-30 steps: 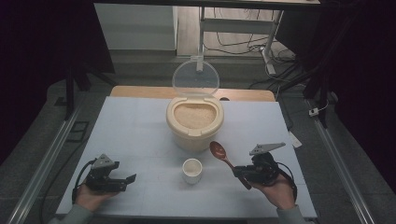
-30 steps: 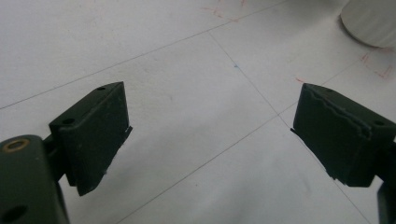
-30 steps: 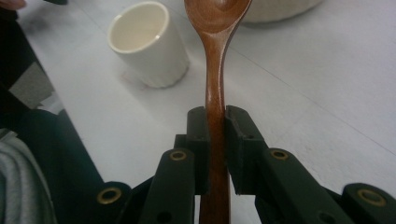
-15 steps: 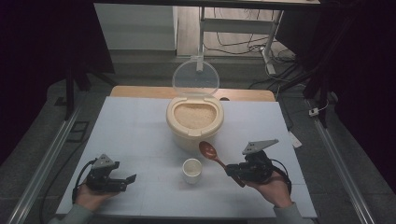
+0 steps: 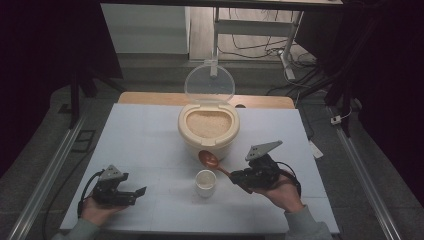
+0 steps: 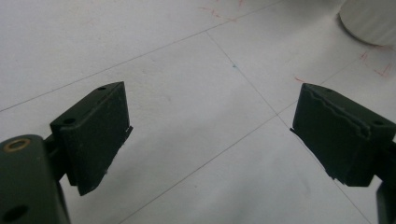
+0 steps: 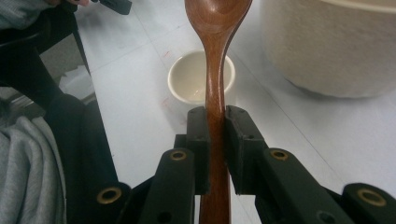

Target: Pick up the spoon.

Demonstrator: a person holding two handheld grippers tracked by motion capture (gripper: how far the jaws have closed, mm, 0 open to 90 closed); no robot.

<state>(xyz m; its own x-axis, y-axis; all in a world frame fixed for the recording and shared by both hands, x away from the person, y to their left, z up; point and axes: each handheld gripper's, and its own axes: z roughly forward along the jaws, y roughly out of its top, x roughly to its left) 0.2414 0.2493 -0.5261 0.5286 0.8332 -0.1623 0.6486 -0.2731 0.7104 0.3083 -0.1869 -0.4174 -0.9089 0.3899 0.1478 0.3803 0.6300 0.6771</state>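
Two grippers working: right (image 7: 215, 122) pinching spoon (image 7: 215, 56) over cup (image 7: 189, 84) (no readable writing), left (image 6: 210, 135) spreading wide.

Wooden spoon (image 7: 217, 56) bowl cropped at top edge

Rice container (image 5: 208, 127) at the table's (image 5: 140, 130) centre, lid (image 5: 209, 83) upright behind it, small cup (image 5: 205, 182) just before it, spoon (image 5: 214, 163) between them, right of the cup.

Right gripper (image 5: 239, 178) apparently clamps spoon (image 5: 214, 163) above cup (image 5: 205, 182).
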